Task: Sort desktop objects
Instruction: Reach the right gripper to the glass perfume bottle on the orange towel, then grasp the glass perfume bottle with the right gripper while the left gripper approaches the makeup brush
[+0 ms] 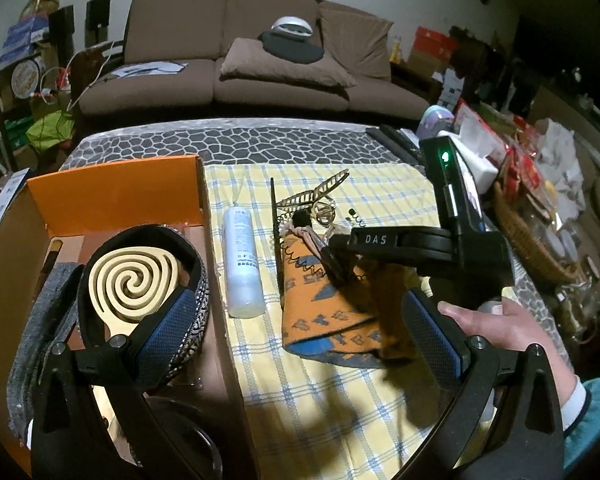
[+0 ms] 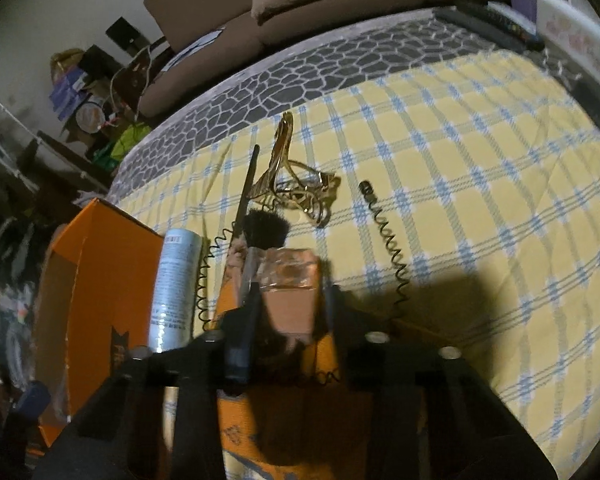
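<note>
Blue-padded fingers of the left gripper [image 1: 296, 328] stand wide apart over the orange box [image 1: 116, 196], where a spiral trivet [image 1: 134, 280] sits ringed by a patterned headband [image 1: 196, 300]. On the checked cloth [image 2: 480, 184], the right gripper [image 2: 288, 304] has its jaws clamped on a peach bottle [image 2: 292, 284]; its lower half is hidden in shadow, beside a black brush [image 2: 266, 230]

L gripper [image 1: 296, 328] jaws spread wide, empty; R gripper [image 2: 290, 300] jaws clamped on sth, tilted down.
</note>
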Action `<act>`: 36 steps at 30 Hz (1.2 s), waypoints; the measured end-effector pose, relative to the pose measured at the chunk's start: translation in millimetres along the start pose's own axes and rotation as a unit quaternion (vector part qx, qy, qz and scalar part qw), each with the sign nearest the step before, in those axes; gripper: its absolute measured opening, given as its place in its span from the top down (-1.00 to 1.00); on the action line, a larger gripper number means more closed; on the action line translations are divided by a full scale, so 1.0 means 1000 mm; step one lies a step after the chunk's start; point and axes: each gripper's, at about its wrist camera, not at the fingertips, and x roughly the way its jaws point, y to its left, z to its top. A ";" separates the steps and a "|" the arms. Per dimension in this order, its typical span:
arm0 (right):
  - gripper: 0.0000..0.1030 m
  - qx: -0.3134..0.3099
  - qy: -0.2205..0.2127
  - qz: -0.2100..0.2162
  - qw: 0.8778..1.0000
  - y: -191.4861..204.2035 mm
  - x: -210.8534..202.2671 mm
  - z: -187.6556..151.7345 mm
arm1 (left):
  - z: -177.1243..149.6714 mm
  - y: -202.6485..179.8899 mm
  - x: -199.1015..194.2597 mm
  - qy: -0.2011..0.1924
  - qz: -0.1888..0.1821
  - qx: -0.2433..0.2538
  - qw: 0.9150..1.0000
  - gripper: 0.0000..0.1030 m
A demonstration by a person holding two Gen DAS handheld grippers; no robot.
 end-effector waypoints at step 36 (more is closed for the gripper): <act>0.50 0.038 0.010 0.054 0.998 -0.044 -0.063 -0.009 | 0.065 -0.050 0.141 0.145 0.089 -0.015 0.985 -0.32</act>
